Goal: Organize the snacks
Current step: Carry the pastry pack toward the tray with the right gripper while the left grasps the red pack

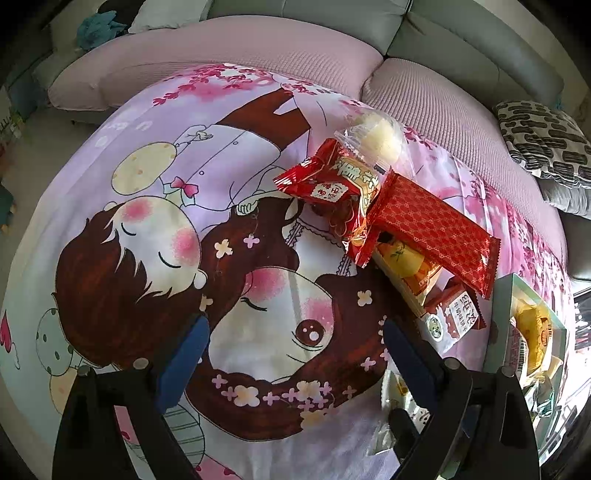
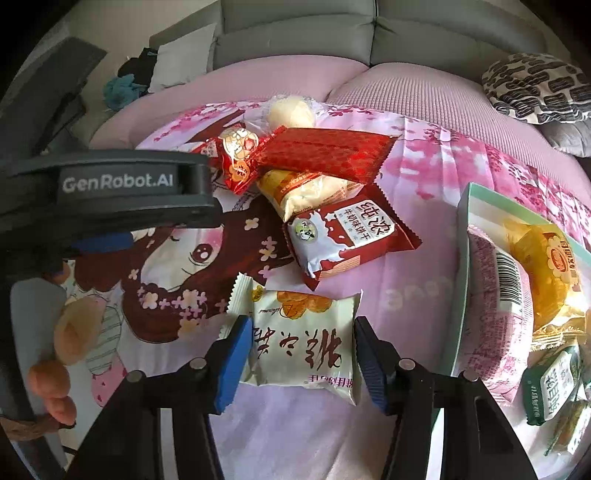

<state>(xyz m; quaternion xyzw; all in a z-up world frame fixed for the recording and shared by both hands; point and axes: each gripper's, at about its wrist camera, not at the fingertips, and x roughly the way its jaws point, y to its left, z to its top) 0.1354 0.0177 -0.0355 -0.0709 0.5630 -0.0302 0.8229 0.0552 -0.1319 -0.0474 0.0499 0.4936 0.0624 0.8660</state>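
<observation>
Snack packets lie in a pile on a cartoon-print cloth (image 1: 155, 192): a long red patterned packet (image 1: 436, 229), a red-and-clear packet (image 1: 332, 188), a clear-wrapped pale bun (image 1: 376, 138), a yellow packet (image 1: 410, 262) and a maroon milk-biscuit packet (image 2: 351, 236). My right gripper (image 2: 303, 350) is open, its blue pads either side of a white packet (image 2: 303, 339) lying on the cloth. My left gripper (image 1: 295, 354) is open and empty over the cloth, left of the pile. A green-rimmed box (image 2: 465, 229) at the right holds several packets.
A pink cushion (image 1: 229, 48) and a grey sofa back (image 1: 314, 7) lie beyond the cloth. A black-and-white patterned pillow (image 1: 543, 144) sits at the far right. The left gripper's body (image 2: 110, 184) and the hand holding it fill the left of the right wrist view.
</observation>
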